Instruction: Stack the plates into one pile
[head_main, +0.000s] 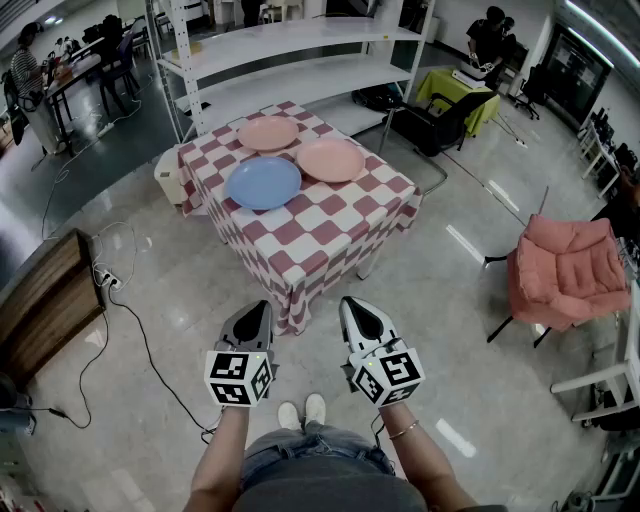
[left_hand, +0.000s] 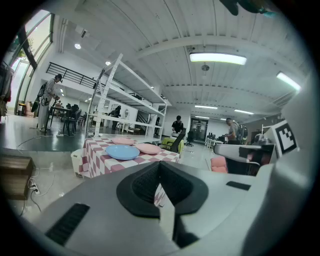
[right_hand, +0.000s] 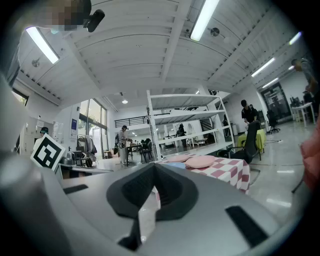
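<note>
Three plates lie on a table with a red-and-white checked cloth (head_main: 330, 240): a blue plate (head_main: 264, 183) nearest me, a pink plate (head_main: 331, 159) to its right, and another pink plate (head_main: 267, 133) behind. All three lie apart, unstacked. My left gripper (head_main: 255, 313) and right gripper (head_main: 358, 312) hover side by side over the floor, well short of the table, both shut and empty. In the left gripper view the blue plate (left_hand: 122, 152) and pink plates (left_hand: 148, 148) show beyond the closed jaws. In the right gripper view a pink plate (right_hand: 201, 161) is visible.
White metal shelving (head_main: 290, 60) stands behind the table. A pink armchair (head_main: 565, 270) is at right, a black office chair (head_main: 445, 120) beyond the table, a wooden bench (head_main: 45, 300) with cables (head_main: 140, 330) at left. People work at desks in the background.
</note>
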